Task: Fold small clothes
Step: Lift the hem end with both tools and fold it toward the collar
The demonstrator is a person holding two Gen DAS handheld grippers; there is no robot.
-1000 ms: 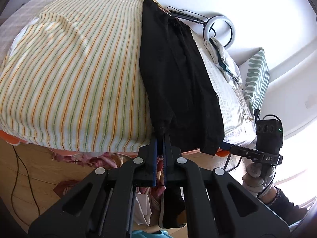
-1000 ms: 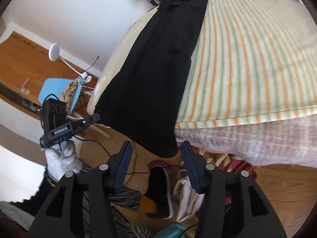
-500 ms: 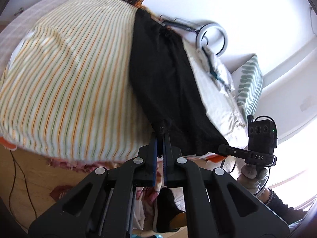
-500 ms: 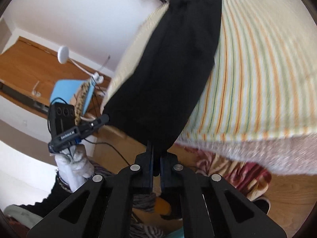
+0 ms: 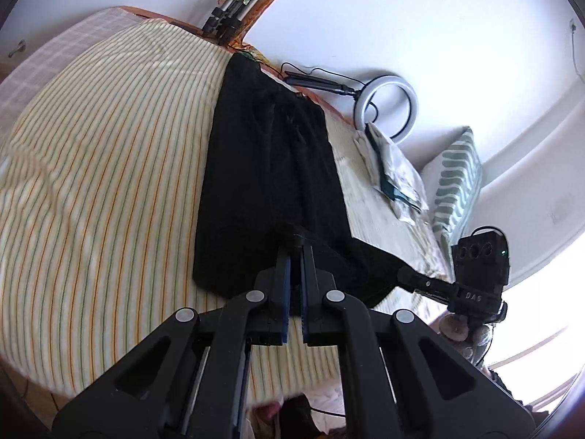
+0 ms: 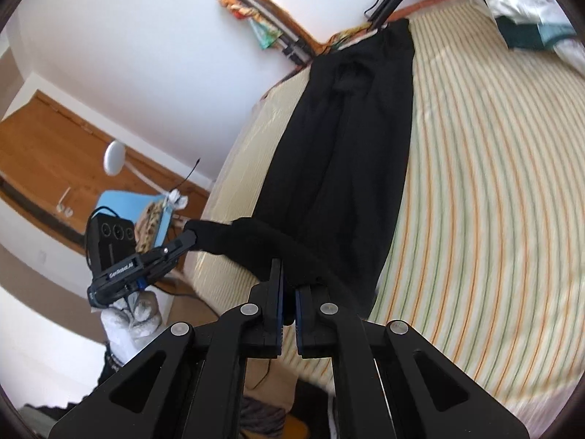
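Long, soft black trousers [image 5: 270, 168] lie lengthwise on the striped, woven bed cover [image 5: 102, 197]. The left gripper [image 5: 295, 252] and right gripper [image 6: 287, 285] each pinch a lifted hem corner.

A big bed [image 5: 102, 190] fills most of the left wrist view. Its cover has thin orange and green stripes on a pale cloth. The wall [image 5: 420, 18] behind the bed is white and plain. A round ring light [image 5: 385, 108] leans on that wall at about 2 o'clock. A pillow [image 5: 459, 179] with green wavy stripes stands at 3 o'clock, and bright light pours in at 4 o'clock. In the right wrist view, a brown wooden door [image 6: 47, 139] shows at 9 o'clock. A blue chair [image 6: 128, 206] stands near it, just beside the bed.
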